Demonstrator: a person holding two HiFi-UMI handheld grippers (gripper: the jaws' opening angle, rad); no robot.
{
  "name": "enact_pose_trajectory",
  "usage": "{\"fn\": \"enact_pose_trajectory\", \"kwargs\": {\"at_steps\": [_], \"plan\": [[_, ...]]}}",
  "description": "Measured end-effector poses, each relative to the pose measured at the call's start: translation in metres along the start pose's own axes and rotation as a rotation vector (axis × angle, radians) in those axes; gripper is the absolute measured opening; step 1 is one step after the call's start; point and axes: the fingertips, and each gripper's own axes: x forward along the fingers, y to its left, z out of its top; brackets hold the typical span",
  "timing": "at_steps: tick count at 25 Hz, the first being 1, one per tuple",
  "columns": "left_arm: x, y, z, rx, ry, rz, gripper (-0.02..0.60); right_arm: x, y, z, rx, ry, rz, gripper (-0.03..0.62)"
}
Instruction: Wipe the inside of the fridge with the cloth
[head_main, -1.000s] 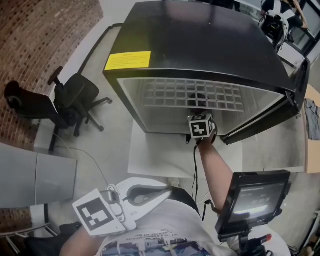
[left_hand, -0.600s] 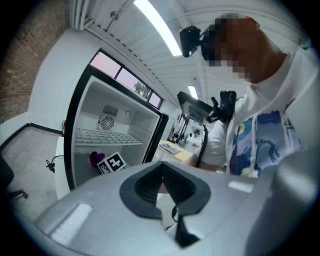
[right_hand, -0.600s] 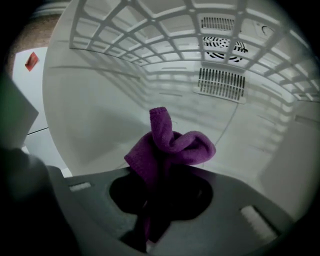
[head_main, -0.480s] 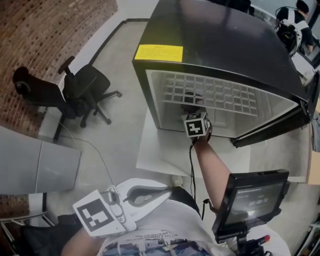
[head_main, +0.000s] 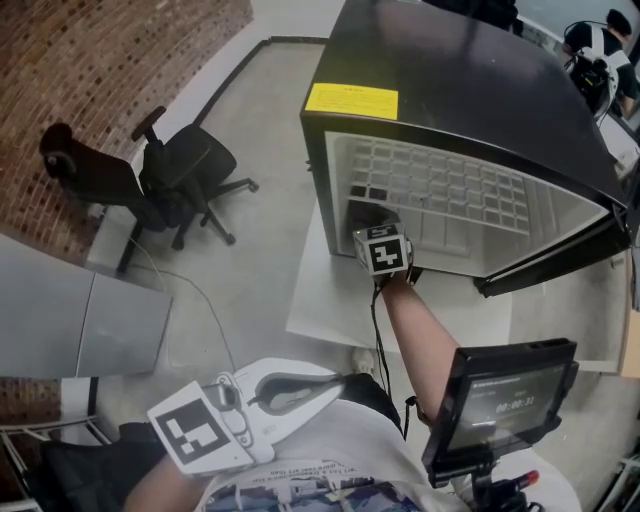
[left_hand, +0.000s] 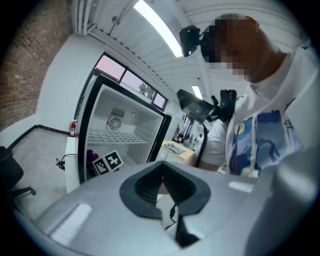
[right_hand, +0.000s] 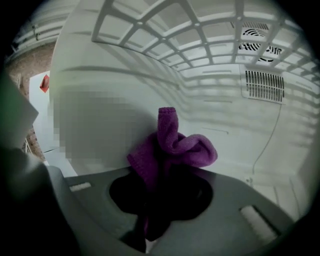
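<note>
Your right gripper (right_hand: 160, 200) is clamped on the purple cloth (right_hand: 172, 145). The cloth bunches just ahead of it, apparently touching the fridge (right_hand: 235, 125) wall, ready for wiping. Your left gripper (left_hand: 161, 172) is closed and empty, parked by your torso, clear of the work.

Ceiling strip lights (left_hand: 156, 26) are glaring in the left gripper view — both gripper views are bending and darkening toward their edges. The fridge (head_main: 470, 80) interior is glowing pale, its black top reflecting softly.

Right gripper (head_main: 367, 222) and cloth (right_hand: 172, 145) now nearer fridge's (head_main: 450, 90) left wall
</note>
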Motion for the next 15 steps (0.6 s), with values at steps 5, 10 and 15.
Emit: {"fn": "enact_pose_trajectory", "kwargs": {"at_steps": [5, 10, 15], "plan": [[0.002, -0.008, -0.001, 0.018, 0.006, -0.034, 0.006, -0.019, -0.002, 0.005, -0.009, -0.049, -0.006, 0.077], [0.013, -0.021, -0.004, 0.037, 0.018, -0.105, 0.006, -0.053, -0.033, -0.001, -0.049, -0.064, -0.095, 0.077], [0.031, -0.034, -0.003, 0.051, 0.025, -0.183, 0.006, -0.096, -0.09, -0.02, -0.046, -0.037, -0.233, 0.077]]}}
